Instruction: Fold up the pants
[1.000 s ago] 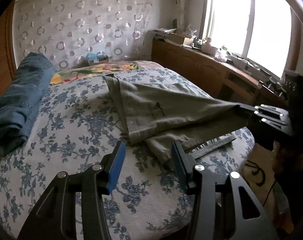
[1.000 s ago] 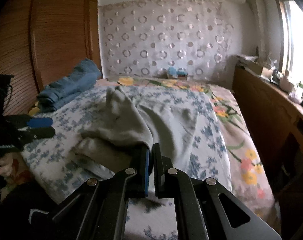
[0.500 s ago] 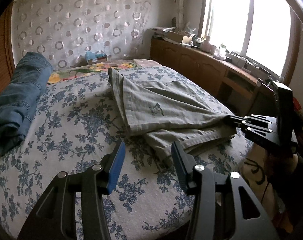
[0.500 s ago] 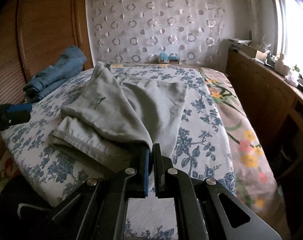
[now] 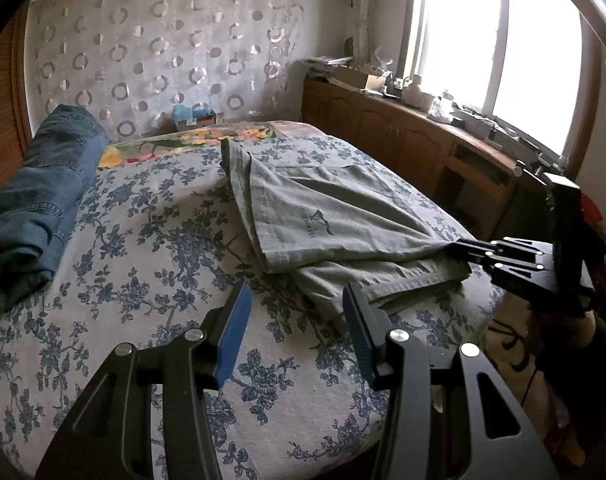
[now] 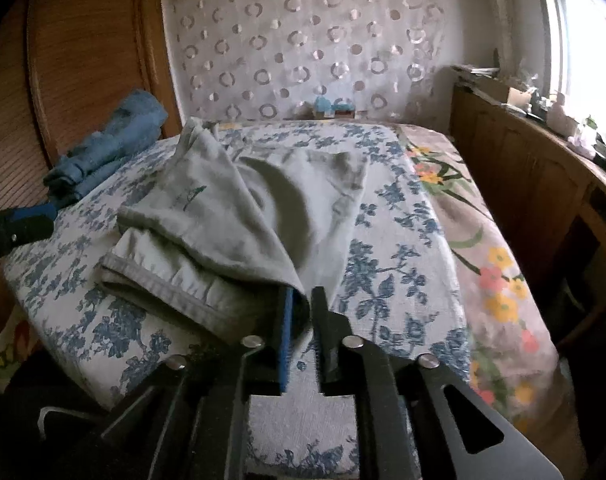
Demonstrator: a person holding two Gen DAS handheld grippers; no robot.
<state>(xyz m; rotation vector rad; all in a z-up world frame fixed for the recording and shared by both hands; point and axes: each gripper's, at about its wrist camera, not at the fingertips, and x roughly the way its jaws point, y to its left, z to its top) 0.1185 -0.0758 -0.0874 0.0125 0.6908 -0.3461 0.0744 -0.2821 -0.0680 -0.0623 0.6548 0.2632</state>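
Left wrist view: grey-green pants (image 5: 335, 220) lie on the floral bedspread (image 5: 151, 248), already doubled over once, upper layer draped over the lower leg hems near the bed's foot edge. Judging by that, first fold is laid but not squared; a further fold and flattening look left. Left gripper (image 5: 295, 312) is spread wide, holding nothing, hovering above the bedspread just short of the pants' near hem corner, not touching cloth. Right gripper (image 5: 475, 248) is visible at the pants' window-side corner, fabric pulled taut into it. Folded blue jeans (image 5: 35, 208) sit well away from the pants, toward the wardrobe side. Right wrist view: right gripper (image 6: 301, 300) has jaws nearly together with a pinch of the pants' (image 6: 239, 216) top-layer corner between them; gap looks slightly loose, so grip may be easing, can't say for sure. The pants stretch from that corner away toward the headboard, rumpled in the middle. Left gripper (image 6: 23, 224) sits beyond the pants' far edge, apart from the cloth.
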